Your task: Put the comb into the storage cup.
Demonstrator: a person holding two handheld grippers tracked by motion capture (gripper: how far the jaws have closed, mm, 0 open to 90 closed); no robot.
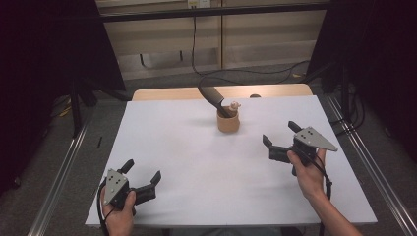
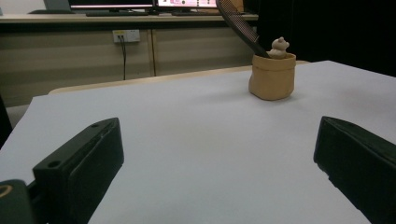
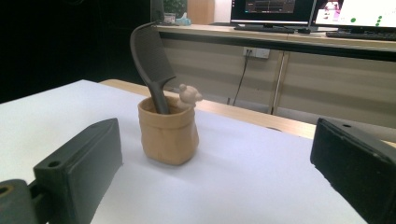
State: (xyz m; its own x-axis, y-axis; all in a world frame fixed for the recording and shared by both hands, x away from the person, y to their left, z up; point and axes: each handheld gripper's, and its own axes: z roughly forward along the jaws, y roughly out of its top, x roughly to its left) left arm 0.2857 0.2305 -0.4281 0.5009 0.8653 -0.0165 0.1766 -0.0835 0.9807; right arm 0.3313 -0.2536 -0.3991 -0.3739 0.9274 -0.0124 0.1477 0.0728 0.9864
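Open white table (image 1: 196, 162) all around, blocked solely by tan pouch (image 1: 228, 121) near far edge, with dark comb (image 1: 212, 97) and small figure (image 1: 234, 105) jutting from its top.

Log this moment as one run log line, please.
left gripper: open, empty | right gripper: open, empty | tan pouch: upright, holds comb, bear figure
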